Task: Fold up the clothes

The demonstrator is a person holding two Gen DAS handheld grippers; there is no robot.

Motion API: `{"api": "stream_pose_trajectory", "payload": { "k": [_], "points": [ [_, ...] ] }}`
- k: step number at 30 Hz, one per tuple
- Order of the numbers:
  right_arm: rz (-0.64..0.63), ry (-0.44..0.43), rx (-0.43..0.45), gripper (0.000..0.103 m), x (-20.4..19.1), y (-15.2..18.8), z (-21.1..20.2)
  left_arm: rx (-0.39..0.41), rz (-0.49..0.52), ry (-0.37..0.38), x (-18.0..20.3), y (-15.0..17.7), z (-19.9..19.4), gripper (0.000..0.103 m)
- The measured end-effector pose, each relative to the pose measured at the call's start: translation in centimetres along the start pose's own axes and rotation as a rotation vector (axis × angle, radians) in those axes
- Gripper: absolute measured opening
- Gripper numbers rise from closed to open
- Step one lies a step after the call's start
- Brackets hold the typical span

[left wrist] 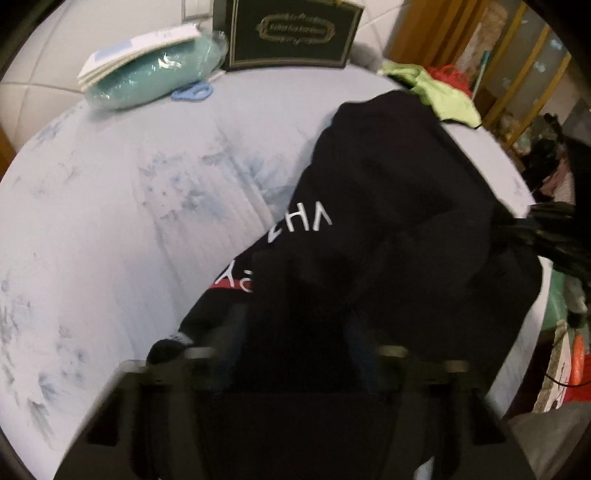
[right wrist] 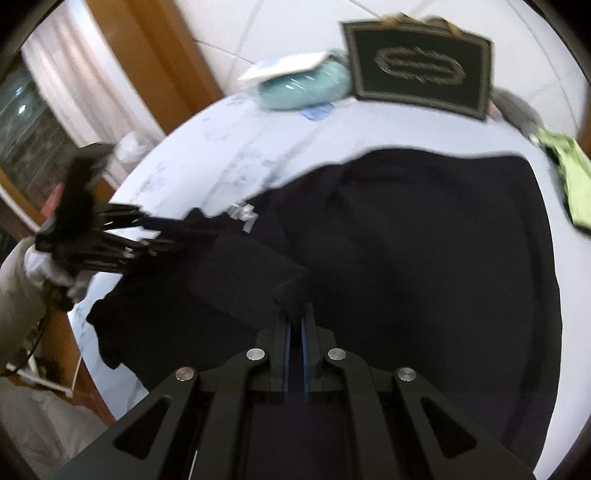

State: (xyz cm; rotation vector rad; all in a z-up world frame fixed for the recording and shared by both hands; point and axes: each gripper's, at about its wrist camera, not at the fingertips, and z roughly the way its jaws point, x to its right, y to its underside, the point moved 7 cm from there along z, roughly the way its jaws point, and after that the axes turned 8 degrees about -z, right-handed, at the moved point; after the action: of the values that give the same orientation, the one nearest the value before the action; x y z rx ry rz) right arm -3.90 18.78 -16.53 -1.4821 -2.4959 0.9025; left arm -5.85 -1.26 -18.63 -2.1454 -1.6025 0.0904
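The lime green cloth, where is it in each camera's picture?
Left wrist view: the lime green cloth lies at the upper right, just past the far end of the black garment.
Right wrist view: the same cloth sits at the far right edge of the picture.
Shared landmark: the black box with a gold emblem at the far edge of the bed.

Black T-shirt point(left wrist: 399, 206) point(right wrist: 424, 236) with white lettering and red stripe, rumpled and partly doubled over, spread across pale blue bedsheet, near corner lifted off the surface
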Motion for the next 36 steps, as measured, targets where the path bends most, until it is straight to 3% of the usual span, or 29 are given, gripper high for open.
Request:
{"api": "stream_pose_trajectory", "payload": {
  "k": [8, 13, 18, 23, 26, 30, 31, 34, 36],
  "points": [
    [0.042, 0.005, -0.005, 0.004, 0.9, 1.2, 0.3, 0.057, -0.024, -0.047, -0.6, 1.8, -3.1, 0.002],
    [-0.038, 0.055, 0.058, 0.004, 0.4, -1.8, -1.0, 0.138, -0.084, -0.097, -2.6, 0.1, -4.9, 0.002],
    [-0.21, 0.105, 0.183, 0.004, -0.8, -9.3, -3.4, 0.295, -0.211, -0.142, -6.4, -2.3, -9.1, 0.002],
    [-0.414, 0.118, 0.264, 0.004, -3.3, -20.9, -1.0, 0.395, -0.378, -0.215, -12.6, -5.4, -11.0, 0.002],
    [-0.496, 0.105, 0.286, 0.004, -4.7, -28.0, 2.3, 0.402, -0.49, -0.24, -16.8, -6.1, -10.3, 0.002],
    [-0.573, 0.078, 0.273, 0.004, -6.8, -34.6, 8.7, 0.368, -0.639, -0.259, -22.4, -5.9, -8.2, 0.002],
    [-0.59, 0.072, 0.265, 0.008, -7.4, -35.9, 10.4, 0.355, -0.668, -0.289, -23.6, -5.8, -7.5, 0.002],
    [-0.597, 0.073, 0.231, 0.046, -8.0, -38.0, 14.3, 0.315, -0.751, -0.376, -27.0, -5.2, -5.7, 0.002],
    [-0.565, 0.057, 0.231, 0.047, -7.3, -38.3, 14.8, 0.277, -0.814, -0.355, -28.7, -5.0, -4.5, 0.002]
  ]
}}
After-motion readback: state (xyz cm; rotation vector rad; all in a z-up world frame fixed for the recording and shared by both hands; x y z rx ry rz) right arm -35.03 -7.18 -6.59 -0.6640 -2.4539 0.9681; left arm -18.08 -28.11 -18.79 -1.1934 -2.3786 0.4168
